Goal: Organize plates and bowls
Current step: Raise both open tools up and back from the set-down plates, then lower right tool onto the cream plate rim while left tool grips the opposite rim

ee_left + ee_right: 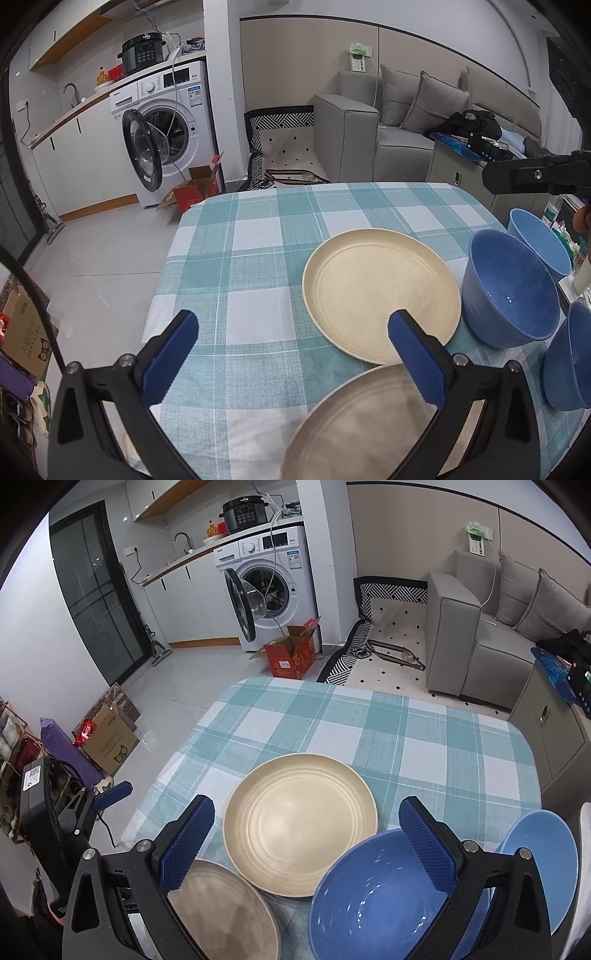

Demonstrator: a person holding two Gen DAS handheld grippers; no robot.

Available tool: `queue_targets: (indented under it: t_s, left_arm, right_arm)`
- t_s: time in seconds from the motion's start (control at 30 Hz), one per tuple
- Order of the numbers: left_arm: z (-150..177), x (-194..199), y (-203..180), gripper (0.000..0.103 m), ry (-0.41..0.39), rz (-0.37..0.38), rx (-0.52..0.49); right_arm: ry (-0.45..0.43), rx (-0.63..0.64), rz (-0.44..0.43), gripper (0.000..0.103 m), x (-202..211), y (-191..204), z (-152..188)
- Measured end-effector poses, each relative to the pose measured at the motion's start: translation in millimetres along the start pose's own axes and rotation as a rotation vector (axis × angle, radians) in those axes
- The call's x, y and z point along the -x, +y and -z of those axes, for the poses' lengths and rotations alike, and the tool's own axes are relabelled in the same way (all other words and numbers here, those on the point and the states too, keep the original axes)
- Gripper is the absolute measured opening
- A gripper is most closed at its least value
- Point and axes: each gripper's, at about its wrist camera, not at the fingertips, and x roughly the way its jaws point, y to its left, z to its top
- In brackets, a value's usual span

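A cream plate lies flat on the teal checked tablecloth. A duller beige plate sits nearer me, its rim just under the cream plate's edge. A blue bowl stands to the right of the plates. A second blue bowl is behind it, and a third sits at the right edge. My left gripper hangs open over the cloth and the plates' near edges. My right gripper is open above the cream plate and the bowl, holding nothing.
The table's far and left edges drop to a tiled floor. Beyond stand a washing machine with its door open, a red carton, a grey sofa and a low cabinet by the table's right side. Boxes sit at the left.
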Motion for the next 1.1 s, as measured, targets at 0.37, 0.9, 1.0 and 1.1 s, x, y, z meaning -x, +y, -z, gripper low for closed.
queue_targets:
  t_s: [0.37,0.9,1.0,1.1]
  left_arm:
    - [-2,-15,3,0.102,0.026,0.0,0.004]
    - [-4,-29,7,0.102,0.046,-0.009,0.007]
    - [-4,-35,7,0.102,0.051,-0.017,0.003]
    - [-5,-41,6,0.102,0.059,-0.02,0.003]
  right_arm:
    - [0.091,0.008,0.041,0.101,-44,-8,2]
    - [0.205,0.06,0.13,0.089,-93,-21,4]
    - [0.222,0.064,0.14,0.089,-100,-23,5]
    - [0.236,0.079,0.155,0.089,-106,-23,5]
